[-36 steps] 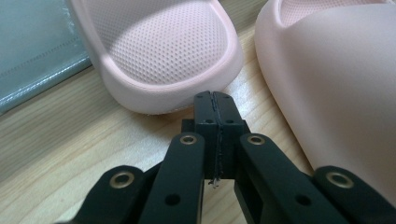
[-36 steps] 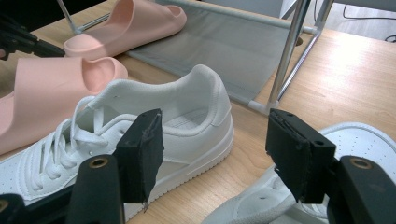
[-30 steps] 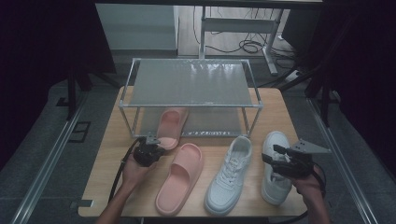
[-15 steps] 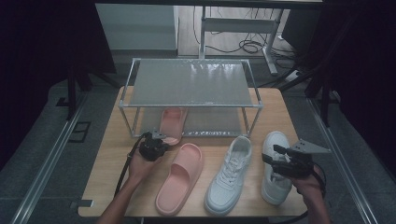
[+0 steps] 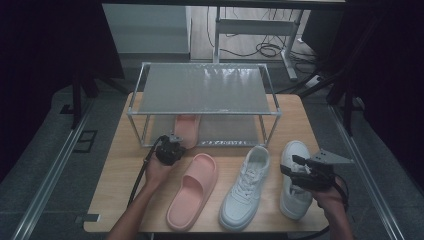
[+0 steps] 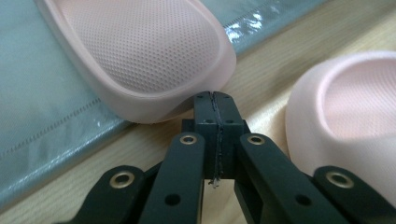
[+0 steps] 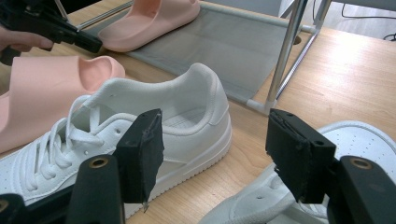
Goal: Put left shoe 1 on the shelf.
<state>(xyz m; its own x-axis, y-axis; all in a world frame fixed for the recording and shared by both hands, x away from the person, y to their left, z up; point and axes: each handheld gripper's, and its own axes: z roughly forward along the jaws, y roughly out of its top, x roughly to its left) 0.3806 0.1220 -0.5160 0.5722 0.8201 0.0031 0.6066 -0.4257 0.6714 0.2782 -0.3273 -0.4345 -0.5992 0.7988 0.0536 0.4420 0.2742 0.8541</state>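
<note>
The pink slipper now lies further in on the shoe rack's lower shelf than a second ago, its heel at the front edge. The left gripper, jaws together and empty, touches that heel, apparently nudging it home. The right gripper waits, jaws apart, in front of the rack.

— Any lettering or brand to read on the pink slippers, the white sneakers or the rack?
— None. No label, number or sign legible anywhere on or around the rack.
</note>
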